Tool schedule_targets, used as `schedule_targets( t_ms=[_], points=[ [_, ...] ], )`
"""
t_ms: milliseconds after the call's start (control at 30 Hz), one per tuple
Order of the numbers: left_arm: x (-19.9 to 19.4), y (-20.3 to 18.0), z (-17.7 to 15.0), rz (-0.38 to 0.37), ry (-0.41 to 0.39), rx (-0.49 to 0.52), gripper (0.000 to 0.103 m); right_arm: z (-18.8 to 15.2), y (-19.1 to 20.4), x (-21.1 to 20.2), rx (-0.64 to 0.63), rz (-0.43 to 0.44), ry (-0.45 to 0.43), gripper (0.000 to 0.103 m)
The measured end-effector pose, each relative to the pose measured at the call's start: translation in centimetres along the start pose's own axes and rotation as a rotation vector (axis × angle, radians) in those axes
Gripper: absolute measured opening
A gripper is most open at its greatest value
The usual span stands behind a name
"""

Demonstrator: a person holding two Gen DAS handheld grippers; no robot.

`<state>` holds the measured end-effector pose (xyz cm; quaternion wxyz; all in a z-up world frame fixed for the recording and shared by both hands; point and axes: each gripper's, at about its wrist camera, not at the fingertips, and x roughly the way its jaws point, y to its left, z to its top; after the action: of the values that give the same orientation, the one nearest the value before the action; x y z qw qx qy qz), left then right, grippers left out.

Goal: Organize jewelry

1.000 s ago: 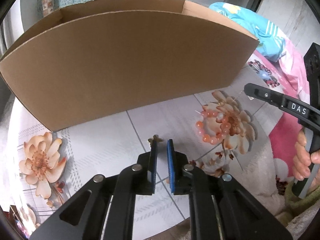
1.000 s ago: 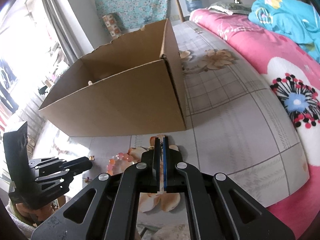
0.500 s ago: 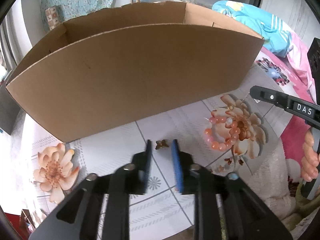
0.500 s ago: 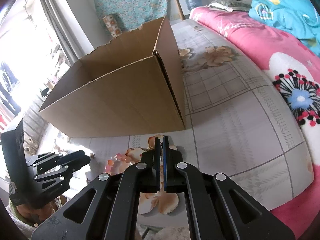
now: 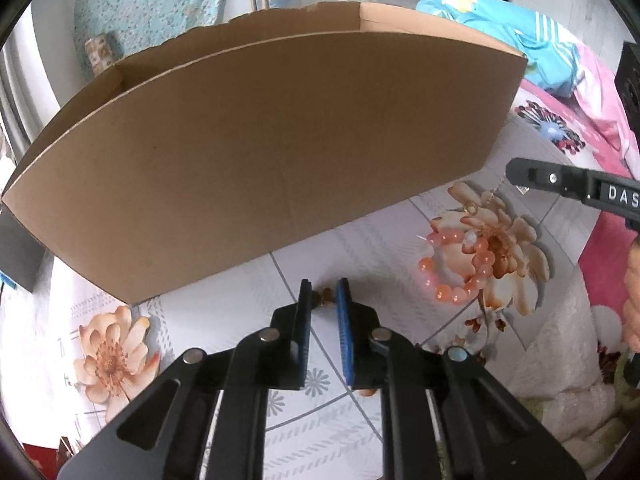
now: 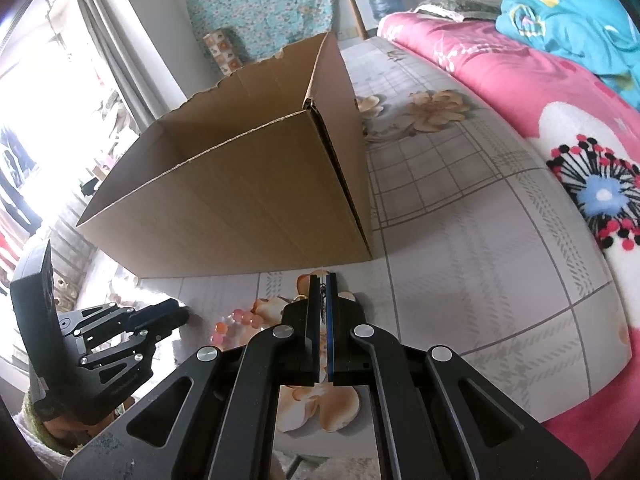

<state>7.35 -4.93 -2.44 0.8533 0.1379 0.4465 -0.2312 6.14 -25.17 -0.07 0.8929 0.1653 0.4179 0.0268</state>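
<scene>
A small brown-gold charm (image 5: pixel 326 295) lies on the flowered cloth (image 5: pixel 208 312), right between the tips of my left gripper (image 5: pixel 323 286). The jaws are closing around it, with a sliver of gap still showing. An orange bead bracelet (image 5: pixel 443 292) lies on a printed flower to the right; the right wrist view shows the bracelet (image 6: pixel 239 314) too. My right gripper (image 6: pixel 322 280) is shut on a thin dark piece of jewelry and hovers over the cloth; in the left wrist view the right gripper (image 5: pixel 516 172) is at the right edge. The left gripper (image 6: pixel 180 312) also shows in the right wrist view, low on the left.
A large open cardboard box (image 5: pixel 260 160) stands just behind both grippers; the right wrist view shows the box (image 6: pixel 240 208) too. A pink flowered blanket (image 6: pixel 500 68) and a blue cloth (image 6: pixel 568 12) lie to the right. A hand (image 5: pixel 632 300) holds the right gripper.
My left gripper opened wider, shifted so the charm sits between its tips instead of in front of the left finger, then narrowed again. The right gripper stayed still and shut.
</scene>
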Motion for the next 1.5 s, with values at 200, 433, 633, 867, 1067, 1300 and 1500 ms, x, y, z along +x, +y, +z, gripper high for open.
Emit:
schedule_targets(
  t_ms=[200, 433, 633, 867, 1067, 1300, 1500],
  points=[
    [0.0, -0.3, 0.0, -0.004, -0.007, 0.015, 0.012, 0.0, 0.1, -0.2, 0.000, -0.005, -0.006, 0.001],
    [-1.1, -0.2, -0.2, -0.012, -0.045, 0.034, 0.012, 0.0, 0.4, -0.8, -0.007, -0.010, -0.017, 0.001],
    [-5.0, 0.5, 0.1, -0.074, -0.114, 0.037, 0.012, 0.6, 1.0, -2.8, -0.030, -0.001, -0.061, 0.001],
    [-10.3, 2.0, 3.3, -0.186, -0.260, 0.007, 0.012, 4.4, 3.0, -6.2, -0.097, 0.080, -0.184, 0.001],
    [-10.1, 3.9, 7.5, -0.218, -0.311, -0.051, 0.012, 8.0, 4.7, -5.0, -0.141, 0.154, -0.205, 0.001],
    [-4.7, 5.5, 11.1, -0.262, -0.199, -0.122, 0.012, 11.8, 5.9, -0.2, -0.174, 0.173, -0.134, 0.004],
    [-2.5, 6.1, 12.1, -0.251, -0.147, -0.167, 0.025, 12.8, 5.4, 1.4, -0.166, 0.142, -0.115, 0.013]
  ],
)
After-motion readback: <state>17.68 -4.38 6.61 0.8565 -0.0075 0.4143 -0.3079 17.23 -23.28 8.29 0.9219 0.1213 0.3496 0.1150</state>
